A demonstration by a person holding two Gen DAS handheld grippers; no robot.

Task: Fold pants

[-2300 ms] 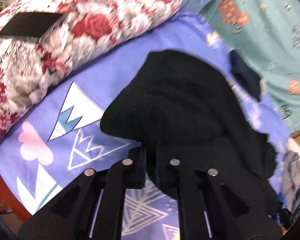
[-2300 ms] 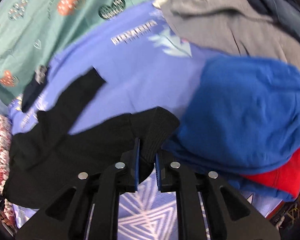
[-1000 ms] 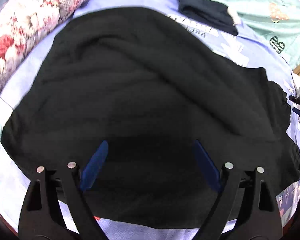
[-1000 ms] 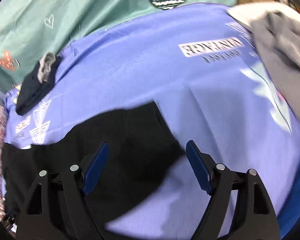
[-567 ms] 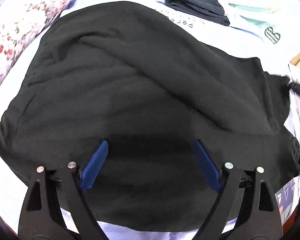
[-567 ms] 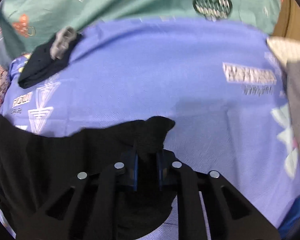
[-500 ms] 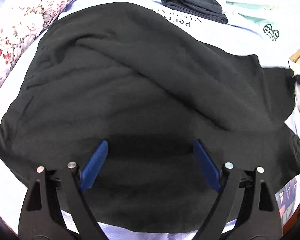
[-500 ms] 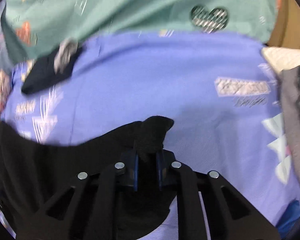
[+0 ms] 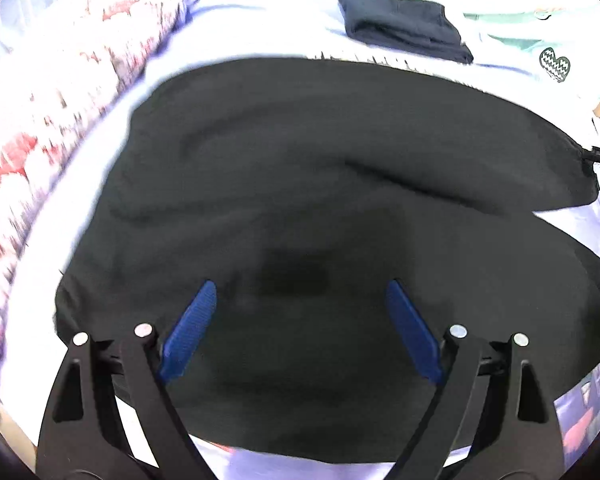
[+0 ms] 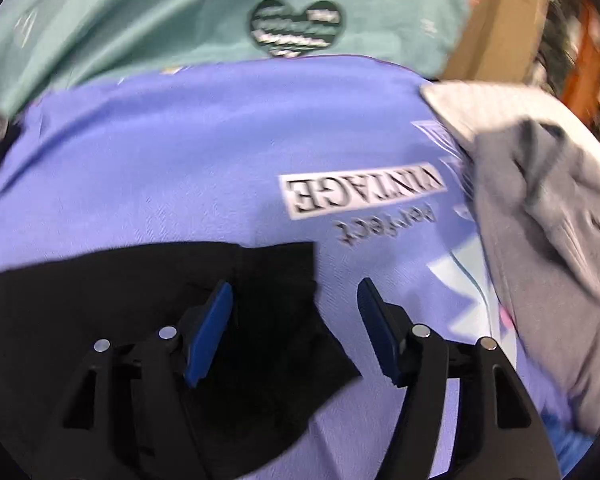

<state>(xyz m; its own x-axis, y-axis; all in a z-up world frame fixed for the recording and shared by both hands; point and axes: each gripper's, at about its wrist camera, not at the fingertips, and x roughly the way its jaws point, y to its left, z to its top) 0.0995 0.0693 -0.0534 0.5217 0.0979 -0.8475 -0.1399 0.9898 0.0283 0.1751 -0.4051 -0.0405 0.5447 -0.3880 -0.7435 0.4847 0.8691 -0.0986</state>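
Note:
Black pants [image 9: 320,184] lie spread over the purple printed sheet [image 9: 236,36] and fill most of the left wrist view. My left gripper [image 9: 298,292] hovers over them, wide open, with only flat cloth beneath its blue pads. In the right wrist view the pants' end [image 10: 276,280] lies flat on the sheet [image 10: 160,168]. My right gripper [image 10: 294,300] stands over that end with its jaws opening. The cloth lies under the gap and the pads do not press it.
A folded dark garment [image 9: 404,32] rests at the far side of the sheet, beside a teal blanket [image 10: 180,12]. A floral pillow [image 9: 44,92] runs along the left. Grey clothing [image 10: 540,208] is heaped at the right, near a cardboard edge [image 10: 500,20].
My right gripper was shut on the pants' end half a second ago; it has since released it and the end lies flat. The left gripper stays open over the pants, slightly turned.

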